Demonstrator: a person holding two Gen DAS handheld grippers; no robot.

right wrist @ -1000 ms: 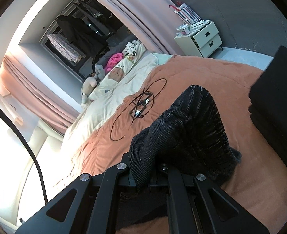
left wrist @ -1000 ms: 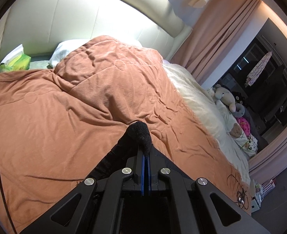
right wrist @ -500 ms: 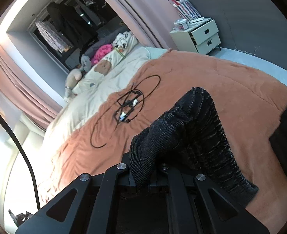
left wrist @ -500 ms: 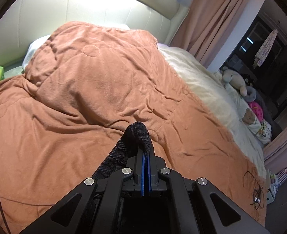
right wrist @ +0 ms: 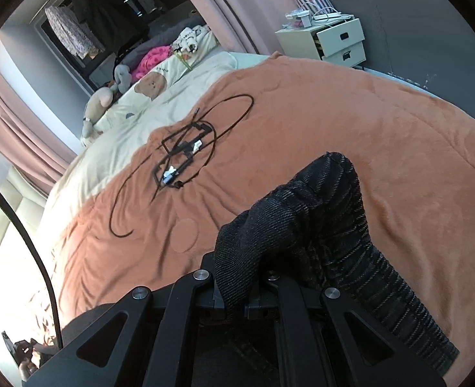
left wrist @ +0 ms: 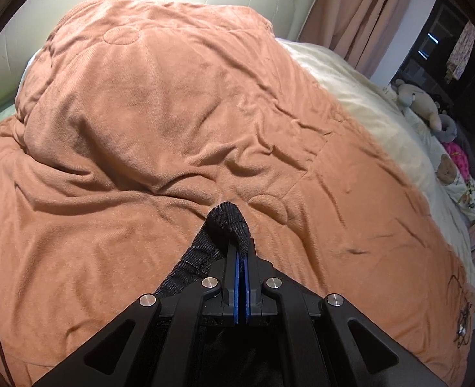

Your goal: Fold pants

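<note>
Dark denim pants [left wrist: 227,225] are pinched at an edge by my left gripper [left wrist: 242,251], which is shut on the cloth; the fabric curls over the fingertips and trails down to the lower left. In the right wrist view, my right gripper [right wrist: 252,285] is shut on a thicker bunch of the same pants [right wrist: 318,213], which humps up over the fingers and drapes to the lower right. Both grippers hang low over the orange blanket [left wrist: 173,122]. The fingertips of the right gripper are hidden by the cloth.
A raised hump of the blanket lies ahead of the left gripper. A tangle of black cables [right wrist: 186,151] rests on the blanket near the cream sheet [right wrist: 147,119]. Stuffed toys [left wrist: 421,100] line the bed's far side. A white nightstand [right wrist: 334,42] stands beyond the bed corner.
Both grippers have carried the pants across the bed and lower toward the blanket; the headboard and green box have slid out of the left view, the cables are nearer in the right.
</note>
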